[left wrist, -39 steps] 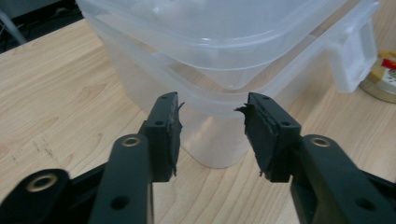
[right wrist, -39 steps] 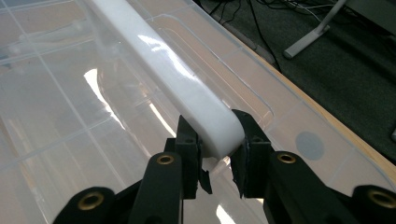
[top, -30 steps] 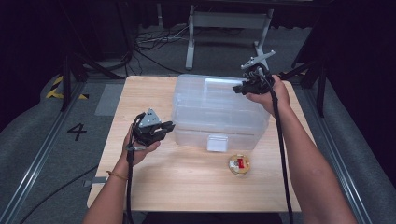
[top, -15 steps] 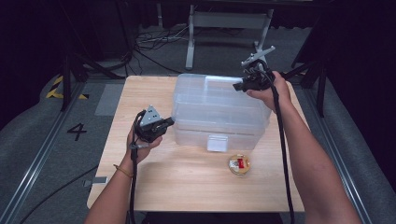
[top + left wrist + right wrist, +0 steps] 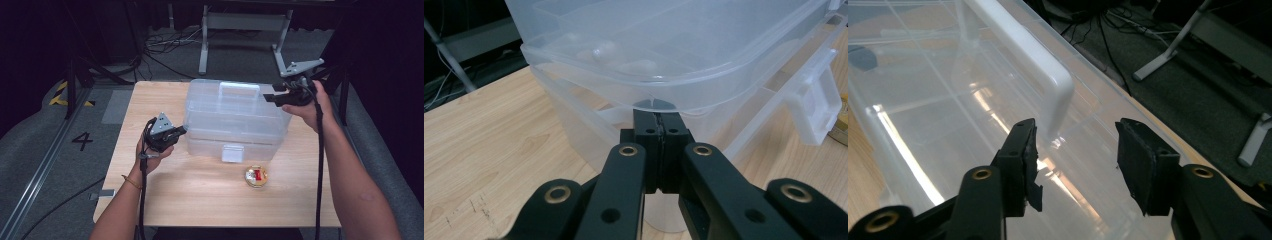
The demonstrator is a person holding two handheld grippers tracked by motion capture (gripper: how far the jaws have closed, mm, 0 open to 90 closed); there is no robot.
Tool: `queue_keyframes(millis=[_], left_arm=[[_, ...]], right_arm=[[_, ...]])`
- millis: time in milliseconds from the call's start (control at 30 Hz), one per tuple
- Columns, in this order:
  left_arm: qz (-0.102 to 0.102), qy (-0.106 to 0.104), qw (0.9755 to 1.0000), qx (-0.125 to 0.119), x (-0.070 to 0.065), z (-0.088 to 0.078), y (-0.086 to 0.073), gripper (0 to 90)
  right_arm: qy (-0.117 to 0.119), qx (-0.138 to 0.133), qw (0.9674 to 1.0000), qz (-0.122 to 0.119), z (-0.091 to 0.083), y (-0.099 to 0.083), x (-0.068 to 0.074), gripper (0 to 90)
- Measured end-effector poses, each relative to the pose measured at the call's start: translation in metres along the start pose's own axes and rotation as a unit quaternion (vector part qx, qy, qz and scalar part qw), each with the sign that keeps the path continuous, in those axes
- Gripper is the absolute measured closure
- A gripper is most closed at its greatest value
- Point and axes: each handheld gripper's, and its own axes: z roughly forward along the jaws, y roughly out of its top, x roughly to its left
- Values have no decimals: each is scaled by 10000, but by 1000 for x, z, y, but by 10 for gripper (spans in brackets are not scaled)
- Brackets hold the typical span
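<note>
i see clear storage box [image 5: 234,120] mid-table, lid down, front latch [image 5: 233,153] toward me. left gripper [image 5: 176,133] at box's left end, jaws closed empty, tips tucked under lid rim [image 5: 654,102]; i judge it's bracing or prying there. right gripper [image 5: 272,97] at box's right end above lid, jaws just opened partway, nothing between. right gripper view shows white handle [image 5: 1023,45]. small round tin [image 5: 256,176] just in front of box.

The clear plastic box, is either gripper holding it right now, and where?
Neither holds the box. The left gripper is shut empty beneath the lid's rim; the right gripper's jaws have just been opening, empty.
</note>
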Motion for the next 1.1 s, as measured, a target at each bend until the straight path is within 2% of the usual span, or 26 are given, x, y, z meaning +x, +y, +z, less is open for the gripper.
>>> queue_keyframes(millis=[33, 100, 133, 233, 300, 400, 467, 567, 600, 667, 733, 800, 900, 967, 1100], left_arm=[[0, 0, 10000, 0, 0, 0, 0, 900], [18, -4, 10000, 3, 0, 0, 0, 900], [44, -3, 10000, 15, 0, 0, 1, 900], [27, -25, 10000, 71, 0, 1, 1, 900], [29, -29, 9999, 132, 0, 1, 1, 899], [29, -17, 9999, 112, 0, 1, 2, 900], [62, 20, 9999, 86, 0, 1, 4, 900], [133, 28, 9998, 117, -1, 2, 4, 900], [133, 28, 9998, 117, -1, 2, 4, 900], [197, 39, 9996, 186, 0, 3, 6, 900], [212, 3, 9996, 183, 1, 4, 7, 900], [234, 32, 9995, 229, 3, 5, 10, 900], [109, 34, 9998, 192, 4, 8, 11, 895], [118, 51, 9997, 223, 5, 10, 12, 896], [113, 60, 9997, 225, 4, 10, 13, 897]], right_arm=[[0, 0, 10000, 0, 0, 0, 0, 473], [-133, -105, 9999, -11, -12, -11, -4, 430], [-211, -175, 9996, 25, -18, -19, -6, 393], [-344, -343, 9986, 199, -33, -40, -15, 363], [-486, -365, 9977, 300, -42, -55, -19, 312], [-617, -412, 9967, 332, -50, -77, -21, 295], [-683, -365, 9966, 268, -53, -95, -20, 290], [-529, -457, 9971, 311, -53, -111, -19, 293], [-529, -457, 9971, 311, -53, -111, -19, 293], [-346, -552, 9973, 342, -49, -121, -17, 307], [-393, -481, 9975, 335, -46, -128, -16, 305], [-333, -488, 9975, 381, -42, -134, -13, 305], [-249, -434, 9983, 286, -35, -142, -5, 305], [-86, -391, 9988, 293, -29, -148, -1, 306], [-36, -300, 9990, 333, -17, -158, 7, 305]])
